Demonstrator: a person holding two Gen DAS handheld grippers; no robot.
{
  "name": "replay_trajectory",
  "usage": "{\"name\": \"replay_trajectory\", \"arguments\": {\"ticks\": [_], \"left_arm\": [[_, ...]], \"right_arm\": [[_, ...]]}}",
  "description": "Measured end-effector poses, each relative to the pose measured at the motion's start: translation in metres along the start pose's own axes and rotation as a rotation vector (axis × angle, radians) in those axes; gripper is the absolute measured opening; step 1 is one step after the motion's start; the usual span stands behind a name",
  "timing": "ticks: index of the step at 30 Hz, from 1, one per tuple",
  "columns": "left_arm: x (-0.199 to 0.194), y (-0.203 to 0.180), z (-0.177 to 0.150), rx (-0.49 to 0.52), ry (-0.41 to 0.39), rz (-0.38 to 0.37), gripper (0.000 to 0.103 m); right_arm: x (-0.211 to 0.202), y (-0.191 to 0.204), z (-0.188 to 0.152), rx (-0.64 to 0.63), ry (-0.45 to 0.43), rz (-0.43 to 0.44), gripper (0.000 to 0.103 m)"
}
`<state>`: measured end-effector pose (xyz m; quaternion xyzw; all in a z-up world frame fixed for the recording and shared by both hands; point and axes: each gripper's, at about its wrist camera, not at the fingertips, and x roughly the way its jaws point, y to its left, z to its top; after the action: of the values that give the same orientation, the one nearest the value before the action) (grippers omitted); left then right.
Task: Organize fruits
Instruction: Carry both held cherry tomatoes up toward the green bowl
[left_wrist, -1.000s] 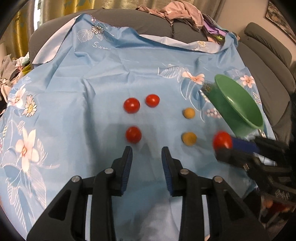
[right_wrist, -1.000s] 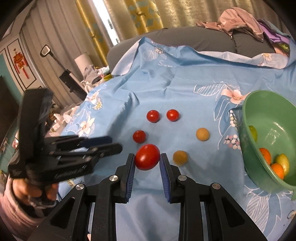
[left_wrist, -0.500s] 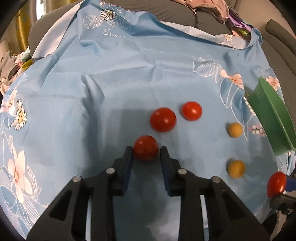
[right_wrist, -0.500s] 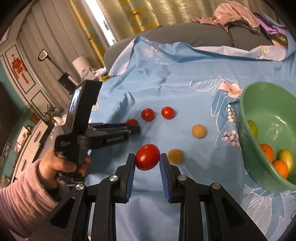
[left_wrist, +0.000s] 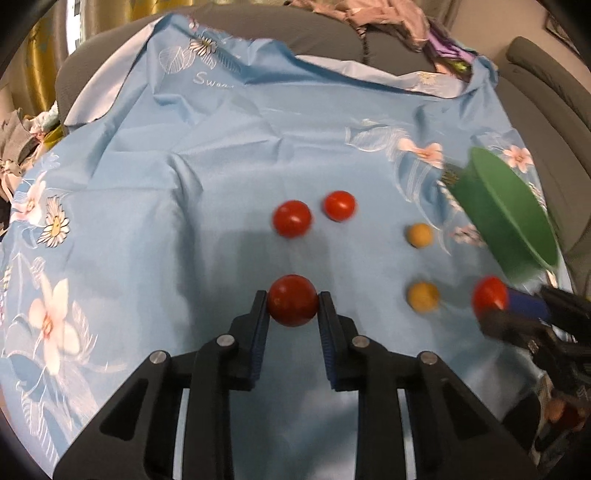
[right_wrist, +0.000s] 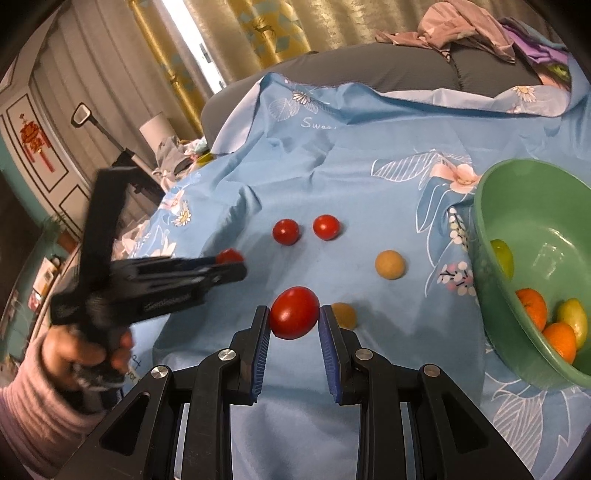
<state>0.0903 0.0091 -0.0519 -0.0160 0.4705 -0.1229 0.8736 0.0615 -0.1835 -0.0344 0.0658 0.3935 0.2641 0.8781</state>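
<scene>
Spread over a grey sofa, the blue floral cloth (left_wrist: 184, 221) carries the fruit. Nearest, the left gripper (left_wrist: 292, 306) is closed on a round red tomato (left_wrist: 292, 300), and the right gripper (right_wrist: 294, 317) pinches an oval red tomato (right_wrist: 294, 312). Beyond lie two tan round fruits (right_wrist: 390, 264), then two more red tomatoes (right_wrist: 285, 231). At right, the tilted green plastic bowl (right_wrist: 495, 229) holds oranges and yellow-green fruit.

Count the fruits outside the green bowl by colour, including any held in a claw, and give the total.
Red tomatoes: 4 (two on the cloth, one in the left claw, one in the right claw)
Tan round fruits: 2 (both on the cloth)
Total: 6
</scene>
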Motion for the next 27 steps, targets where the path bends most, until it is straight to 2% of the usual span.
{"name": "replay_trajectory", "arguments": {"ticks": [6, 12, 27], "left_arm": [[-0.033, -0.027, -0.022, 0.049, -0.025, -0.008, 0.026], [-0.056, -0.043, -0.03, 0.068, -0.053, -0.021, 0.026], [-0.082, -0.08, -0.023, 0.135, -0.1, -0.035, 0.026]], "right_arm": [[-0.018, 0.006, -0.003, -0.003, -0.03, 0.0, 0.029], [-0.04, 0.009, -0.006, -0.01, -0.065, -0.006, 0.029], [-0.077, 0.002, -0.009, 0.005, -0.147, -0.025, 0.029]]}}
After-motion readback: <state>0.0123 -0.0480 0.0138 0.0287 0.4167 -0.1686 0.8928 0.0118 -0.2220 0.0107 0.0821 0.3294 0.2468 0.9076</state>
